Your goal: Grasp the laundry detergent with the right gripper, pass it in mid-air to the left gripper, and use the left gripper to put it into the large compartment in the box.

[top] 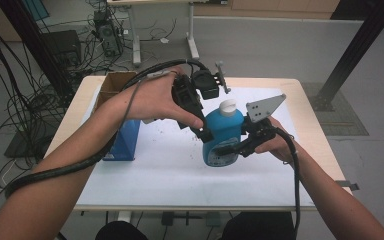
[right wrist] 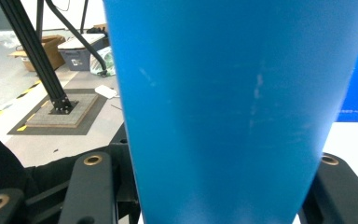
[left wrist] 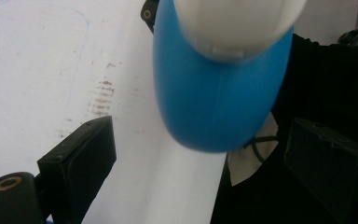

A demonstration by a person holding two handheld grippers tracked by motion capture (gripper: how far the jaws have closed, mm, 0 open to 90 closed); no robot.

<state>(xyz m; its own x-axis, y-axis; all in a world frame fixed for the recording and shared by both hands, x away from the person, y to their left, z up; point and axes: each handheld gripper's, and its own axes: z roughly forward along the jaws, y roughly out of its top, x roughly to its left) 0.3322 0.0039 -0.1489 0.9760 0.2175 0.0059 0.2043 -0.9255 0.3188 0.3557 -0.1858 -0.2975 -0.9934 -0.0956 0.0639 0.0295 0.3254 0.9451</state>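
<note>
While the right hand-held gripper clamps the blue bottle by its body, lifted above the worktop, the left hand-held gripper stands open around its shoulder, below the white cap. Holding looks done; uncapping probably remains.

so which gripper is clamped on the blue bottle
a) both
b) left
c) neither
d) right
d: the right gripper has its jaws shut on the sides of the blue bottle, while the left gripper stands open, clear of the bottle near its white cap.
</note>
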